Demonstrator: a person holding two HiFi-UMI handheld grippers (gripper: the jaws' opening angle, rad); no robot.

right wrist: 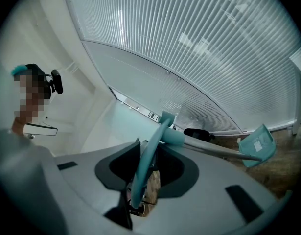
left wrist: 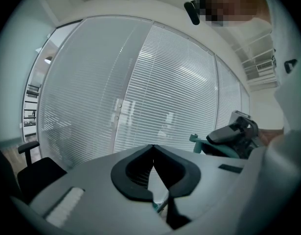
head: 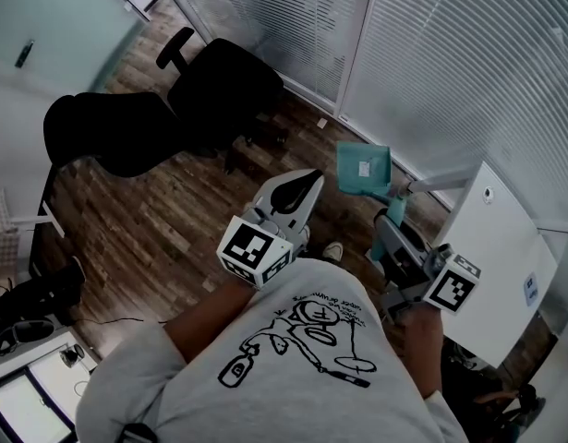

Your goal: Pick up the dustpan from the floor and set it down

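Right tool [right wrist: 145, 153]: jaws clamped on the curved teal plastic handle [right wrist: 140, 175] of the long-handled teal dustpan [right wrist: 258, 148] | grey rod [right wrist: 214, 152] runs forward from the jaws; pan at its far end, over the brown wood-plank floor [head: 163, 220], near the white slatted blinds [head: 431, 72] | left tool [left wrist: 153, 150]: jaws together, nothing between them, beside the right.

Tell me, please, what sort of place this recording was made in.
Probably an office: black swivel chairs stand on a wood-look floor, next to walls hung with white blinds.
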